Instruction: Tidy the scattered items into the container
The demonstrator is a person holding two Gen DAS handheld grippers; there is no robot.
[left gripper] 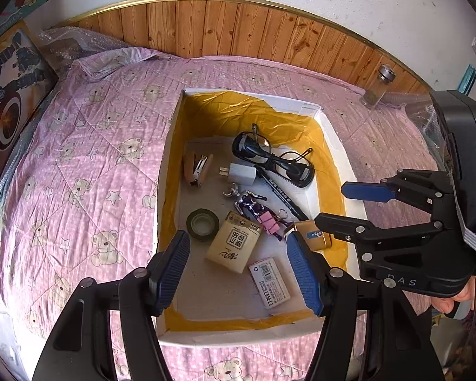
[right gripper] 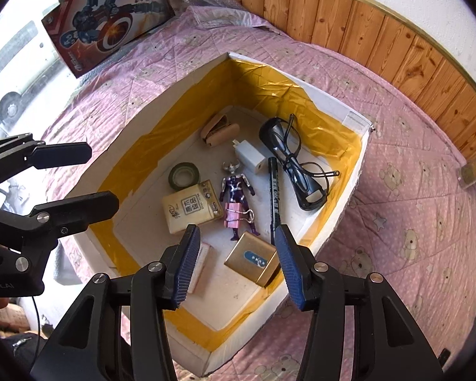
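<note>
Both claws, left (left gripper: 238,265) and right (right gripper: 238,265), hover spread above box (left gripper: 169,158).

We hold our left hand-held gripper (left gripper: 238,266) with its blue-padded fingers (left gripper: 171,270) spread wide and nothing between them. Our right hand-held gripper (right gripper: 236,263) is likewise spread and empty, angled toward the left one, with our hand (left gripper: 466,298) wrapped around its grip.

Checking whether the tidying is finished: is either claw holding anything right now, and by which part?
Nothing is held. The left claw and right claw both hang open and empty above the box.
</note>
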